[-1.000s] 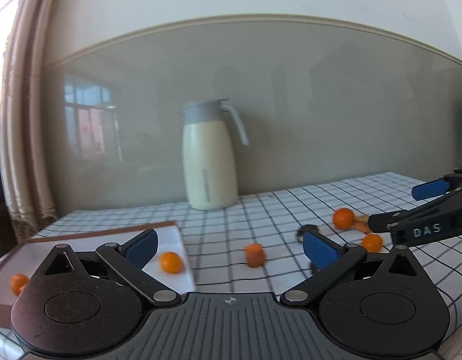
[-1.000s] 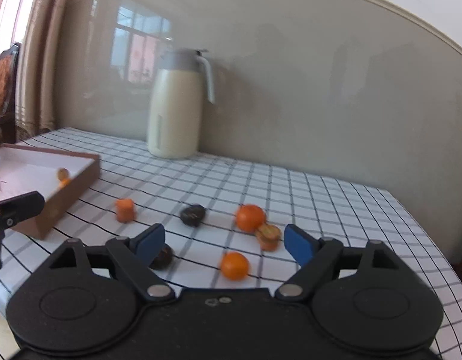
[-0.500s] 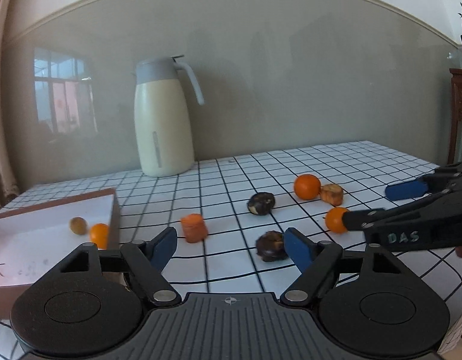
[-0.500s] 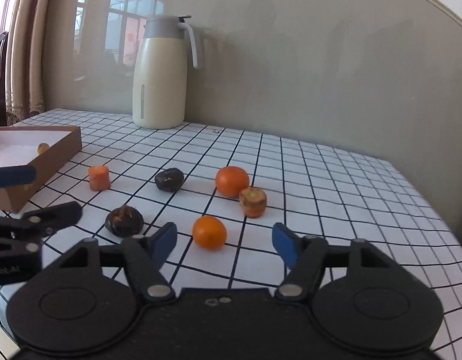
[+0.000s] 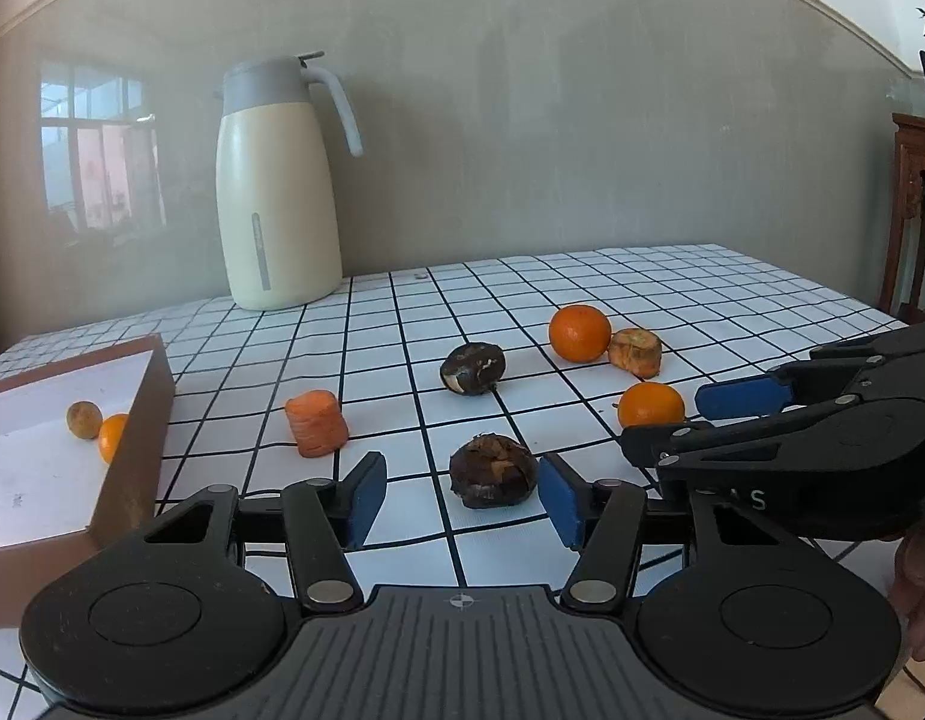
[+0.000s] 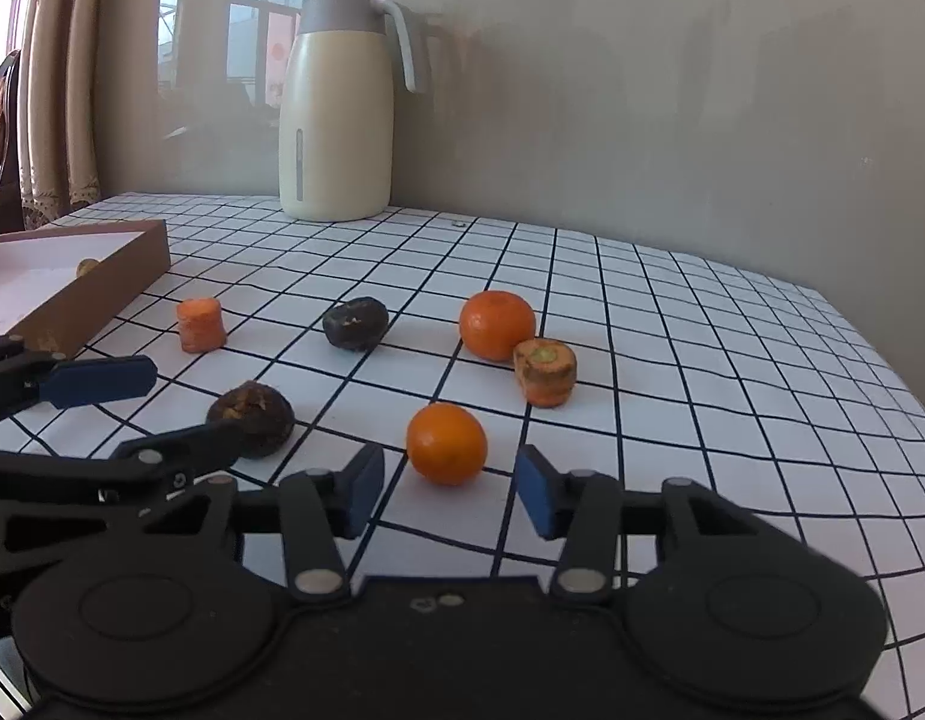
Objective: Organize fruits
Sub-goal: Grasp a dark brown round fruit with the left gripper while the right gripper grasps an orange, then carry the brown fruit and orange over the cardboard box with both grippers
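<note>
Both grippers gape, holding nothing. The dark fruit (image 5: 493, 470) lies dead ahead of the left gripper (image 5: 461, 500), just beyond its pads (roundish, no long axis); the near orange (image 6: 446, 443) sits likewise before the right gripper (image 6: 449, 494). Box (image 5: 140, 420) lies leftward.

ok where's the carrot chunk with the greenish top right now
In the right wrist view the carrot chunk sits right of centre on the checked tablecloth, against the larger orange and behind the smaller orange.

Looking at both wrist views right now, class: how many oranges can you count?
3: one orange before the right gripper, one farther back touching a carrot stub, one inside the box. Others may be hidden there.
</note>
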Available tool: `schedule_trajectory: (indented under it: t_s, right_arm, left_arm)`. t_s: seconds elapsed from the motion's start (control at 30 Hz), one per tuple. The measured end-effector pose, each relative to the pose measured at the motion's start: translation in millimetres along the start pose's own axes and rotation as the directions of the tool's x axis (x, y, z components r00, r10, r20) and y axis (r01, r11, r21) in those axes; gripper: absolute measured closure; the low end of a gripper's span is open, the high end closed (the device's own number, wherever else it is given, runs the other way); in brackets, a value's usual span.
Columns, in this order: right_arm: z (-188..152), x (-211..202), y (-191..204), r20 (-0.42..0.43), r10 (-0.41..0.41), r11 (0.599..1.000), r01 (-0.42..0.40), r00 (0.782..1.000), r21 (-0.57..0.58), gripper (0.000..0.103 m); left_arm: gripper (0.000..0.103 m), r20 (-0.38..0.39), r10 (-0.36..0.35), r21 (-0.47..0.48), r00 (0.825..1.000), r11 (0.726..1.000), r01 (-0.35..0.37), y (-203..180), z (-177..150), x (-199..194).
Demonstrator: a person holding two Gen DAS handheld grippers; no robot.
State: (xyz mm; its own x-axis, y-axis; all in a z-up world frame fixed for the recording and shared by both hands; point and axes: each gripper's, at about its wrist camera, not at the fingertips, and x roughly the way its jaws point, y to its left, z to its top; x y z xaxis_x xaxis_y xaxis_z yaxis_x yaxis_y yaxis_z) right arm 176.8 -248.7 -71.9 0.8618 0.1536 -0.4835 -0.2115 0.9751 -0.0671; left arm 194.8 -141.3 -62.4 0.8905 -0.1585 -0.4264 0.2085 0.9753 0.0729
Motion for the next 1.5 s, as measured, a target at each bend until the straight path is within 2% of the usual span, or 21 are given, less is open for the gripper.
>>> schedule_trajectory:
  t_s: [0.5,0.77,0.87,1.13,1.5]
  right_arm:
    - [2,8,-10,-0.014,0.029,0.998,-0.028,0.999,0.057,0.071]
    - [1,10,-7,-0.031,0.054,0.997,-0.052,0.998,0.049,0.078]
    - [3,11,-6,-0.031,0.049,0.998,-0.047,0.998,0.045,0.082]
    - [6,8,-3,-0.016,0.048,0.998,-0.048,0.999,0.037,0.083]
    - [15,-15,11,0.046,0.051,0.999,-0.052,0.998,0.005,0.083]
  left_arm:
    - [0.046,-0.057,-0.054,-0.066,0.997,0.997,0.050,4,6,28]
    - [0.062,-0.077,-0.067,-0.046,0.995,0.997,0.064,-2,7,31]
    - [0.063,-0.076,-0.066,-0.040,0.995,0.997,0.063,-3,7,31]
    - [0.064,-0.055,-0.055,-0.042,0.997,0.998,0.053,2,10,23]
    - [0.064,0.023,-0.027,-0.029,0.999,0.999,0.028,23,21,-20]
